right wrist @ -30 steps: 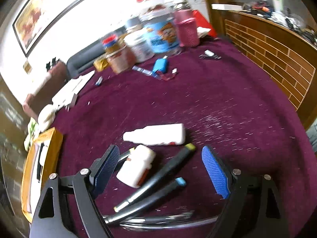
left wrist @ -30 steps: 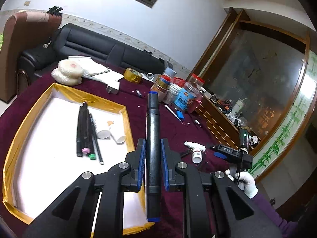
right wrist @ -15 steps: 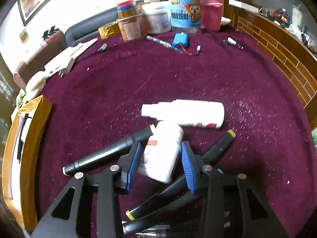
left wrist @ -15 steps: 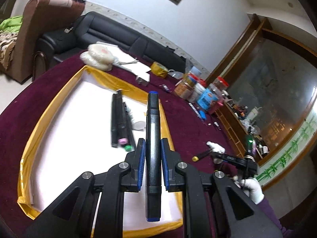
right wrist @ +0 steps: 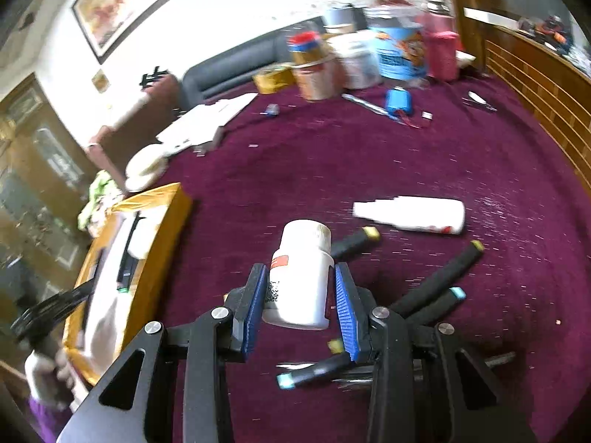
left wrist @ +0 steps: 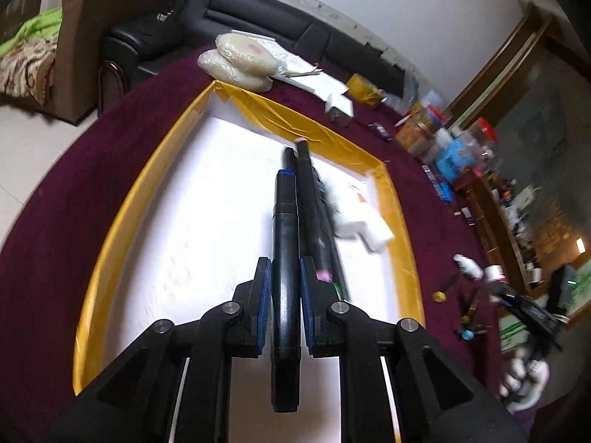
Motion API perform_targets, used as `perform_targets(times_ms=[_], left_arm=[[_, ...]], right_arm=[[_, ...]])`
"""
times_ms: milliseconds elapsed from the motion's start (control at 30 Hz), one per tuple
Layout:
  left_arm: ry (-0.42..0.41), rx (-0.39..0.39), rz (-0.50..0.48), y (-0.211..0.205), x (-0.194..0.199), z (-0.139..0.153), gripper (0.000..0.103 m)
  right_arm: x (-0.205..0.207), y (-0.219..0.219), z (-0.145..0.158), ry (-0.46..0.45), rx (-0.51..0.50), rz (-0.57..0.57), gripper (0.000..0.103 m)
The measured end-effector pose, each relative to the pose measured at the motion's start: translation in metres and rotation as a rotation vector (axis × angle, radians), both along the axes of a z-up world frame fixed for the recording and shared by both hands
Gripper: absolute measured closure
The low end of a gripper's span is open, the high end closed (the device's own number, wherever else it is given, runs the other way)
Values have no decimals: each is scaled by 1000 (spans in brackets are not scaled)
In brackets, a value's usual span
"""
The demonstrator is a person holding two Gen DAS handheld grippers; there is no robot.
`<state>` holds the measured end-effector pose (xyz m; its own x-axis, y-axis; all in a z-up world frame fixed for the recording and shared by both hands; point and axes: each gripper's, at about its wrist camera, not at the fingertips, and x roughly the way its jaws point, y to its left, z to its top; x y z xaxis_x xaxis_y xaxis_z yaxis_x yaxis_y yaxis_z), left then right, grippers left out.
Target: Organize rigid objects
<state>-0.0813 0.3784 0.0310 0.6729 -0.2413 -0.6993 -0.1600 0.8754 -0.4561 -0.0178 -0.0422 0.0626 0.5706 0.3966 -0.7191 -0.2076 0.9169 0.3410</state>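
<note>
My left gripper (left wrist: 284, 273) is shut on a black marker with a blue cap (left wrist: 284, 229). It hangs over the white floor of the gold-rimmed tray (left wrist: 147, 170), next to several black markers (left wrist: 314, 214) lying in the tray. Blurred white bottles (left wrist: 365, 225) lie at the tray's right side. My right gripper (right wrist: 300, 284) is shut on a small white pill bottle (right wrist: 301, 258), held above the maroon tablecloth. A longer white bottle (right wrist: 410, 214) and several black markers (right wrist: 439, 273) lie on the cloth to the right and below.
Jars and tubs (right wrist: 369, 55) crowd the table's far side, with a blue battery pack (right wrist: 399, 101), tape roll (right wrist: 271, 77) and papers (right wrist: 207, 118). The tray's gold wall (right wrist: 162, 229) stands left of my right gripper. A wooden rail (right wrist: 535, 85) borders the right.
My left gripper has carried the marker over the tray and lower, beside the markers there. My right gripper has closed on the pill bottle and raised it off the cloth.
</note>
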Motion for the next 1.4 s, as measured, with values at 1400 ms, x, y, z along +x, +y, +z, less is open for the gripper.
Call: perform_targets(times_ms=[1400], left_arm=[[-5,-360,-166,-15,98,-1,50]], right_arm=[[27,131,-11,31,71,167,48]])
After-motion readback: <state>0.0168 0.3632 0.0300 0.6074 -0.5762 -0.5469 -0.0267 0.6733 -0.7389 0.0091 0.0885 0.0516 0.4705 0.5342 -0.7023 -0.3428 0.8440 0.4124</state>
